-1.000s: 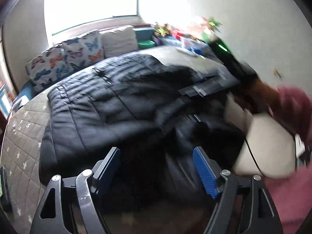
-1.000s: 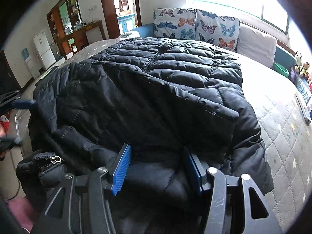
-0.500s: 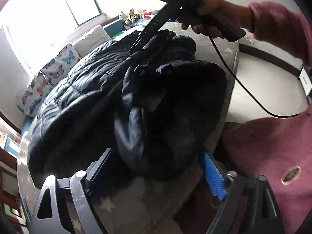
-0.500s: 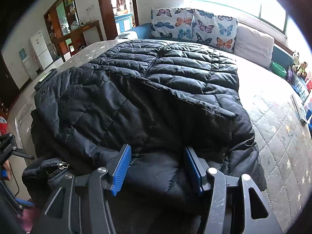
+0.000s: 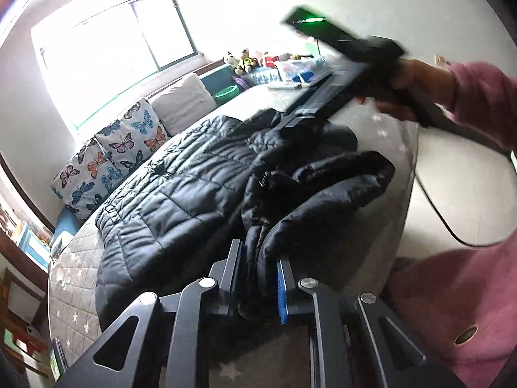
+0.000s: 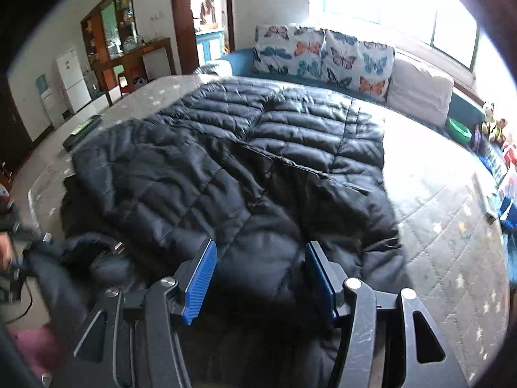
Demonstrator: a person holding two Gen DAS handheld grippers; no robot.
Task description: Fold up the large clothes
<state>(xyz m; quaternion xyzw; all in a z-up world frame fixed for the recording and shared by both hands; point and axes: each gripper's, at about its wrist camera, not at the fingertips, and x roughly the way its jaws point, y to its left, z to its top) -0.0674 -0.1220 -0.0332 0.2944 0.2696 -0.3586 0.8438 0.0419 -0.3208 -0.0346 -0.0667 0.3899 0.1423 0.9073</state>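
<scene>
Black puffer jacket lies mostly spread on the bed, 1 side flap folded over, left gripper pinching the near hem bunch, right gripper spread over fabric, so roughly early stage, main folds left.

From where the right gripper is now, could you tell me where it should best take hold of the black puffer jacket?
Grip the near edge of the black puffer jacket, the puffed fold between the open right gripper fingers. Come in low from the bed's near side: that bulge stands thick enough to pinch, unlike the flat quilted middle.
</scene>
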